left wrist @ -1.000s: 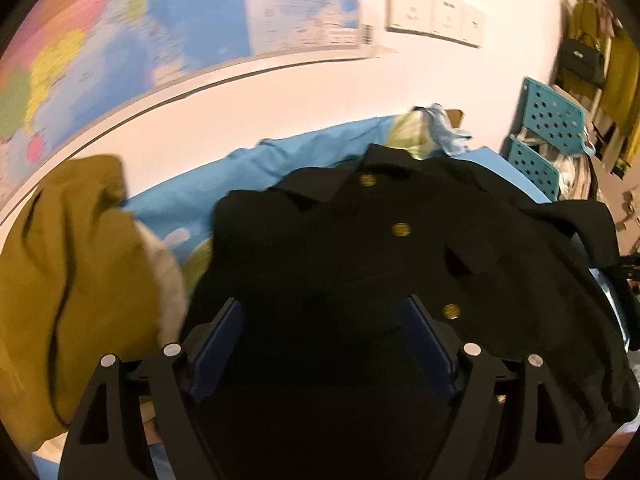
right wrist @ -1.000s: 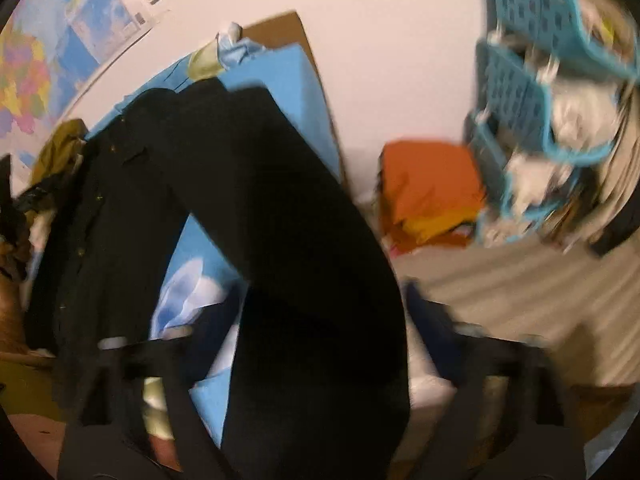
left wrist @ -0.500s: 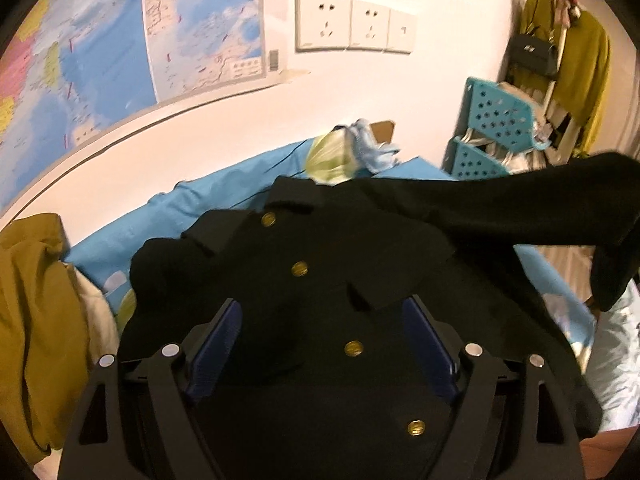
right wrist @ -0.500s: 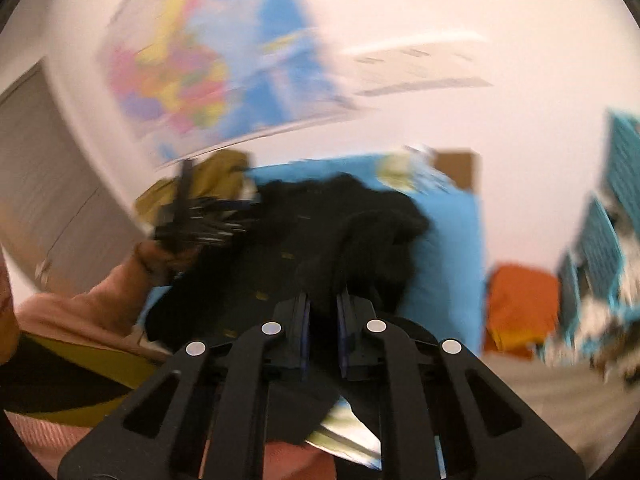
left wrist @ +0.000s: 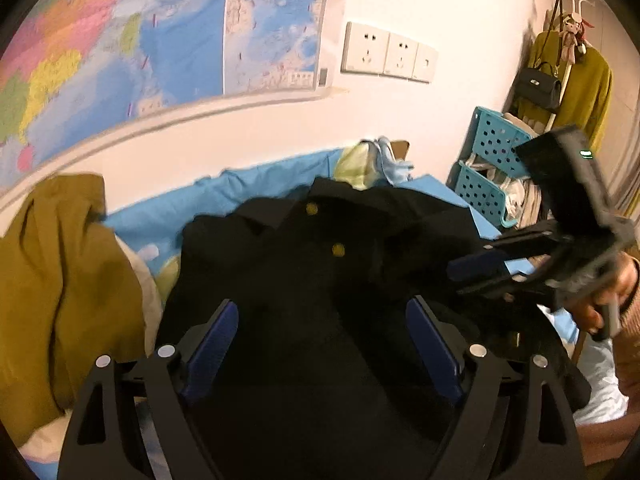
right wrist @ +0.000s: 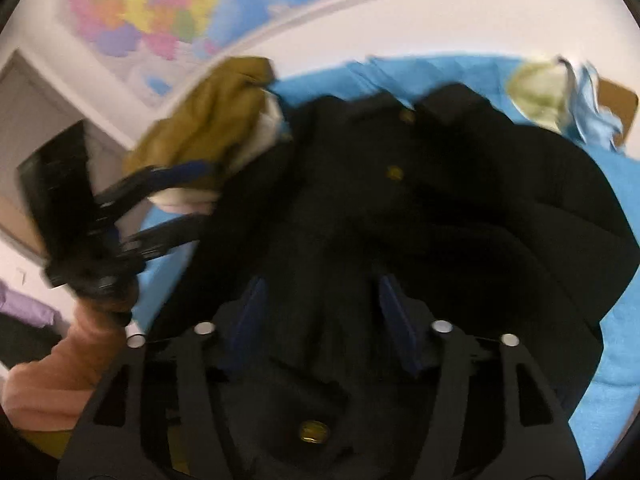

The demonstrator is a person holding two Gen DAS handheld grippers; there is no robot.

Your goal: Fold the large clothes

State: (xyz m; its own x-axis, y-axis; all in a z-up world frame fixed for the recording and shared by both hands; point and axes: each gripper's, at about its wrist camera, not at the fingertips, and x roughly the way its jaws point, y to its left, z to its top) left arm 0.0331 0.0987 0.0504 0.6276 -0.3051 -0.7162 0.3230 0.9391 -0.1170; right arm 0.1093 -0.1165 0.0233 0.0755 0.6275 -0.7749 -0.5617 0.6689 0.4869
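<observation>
I hold both grippers over the black coat (left wrist: 320, 272), which lies spread on the blue sheet (left wrist: 240, 196) with its gold buttons (left wrist: 338, 249) facing up. One sleeve is laid across the chest, on the side near the right gripper.

My left gripper (left wrist: 322, 332) has its jaws wide and opening a little more; the blue pads do not press on the cloth, they only frame it from above. My right gripper (right wrist: 320, 308) is opening too, and the coat fabric shows between its fingers, but I see no pinch on it. This view is blurred.

Around the coat: a mustard garment (left wrist: 52, 272) is heaped just beside the coat's left shoulder, over something cream, and it touches the coat edge in the right wrist view. A pale green and light blue bundle (left wrist: 368, 160) sits at the far end of the sheet, near the collar. 2 teal baskets (left wrist: 492, 160) stand by the wall on the right, well apart from the coat. Above are a map (left wrist: 160, 48) and 3 sockets (left wrist: 388, 54). A yellow top and a dark bag hang in the far corner.
</observation>
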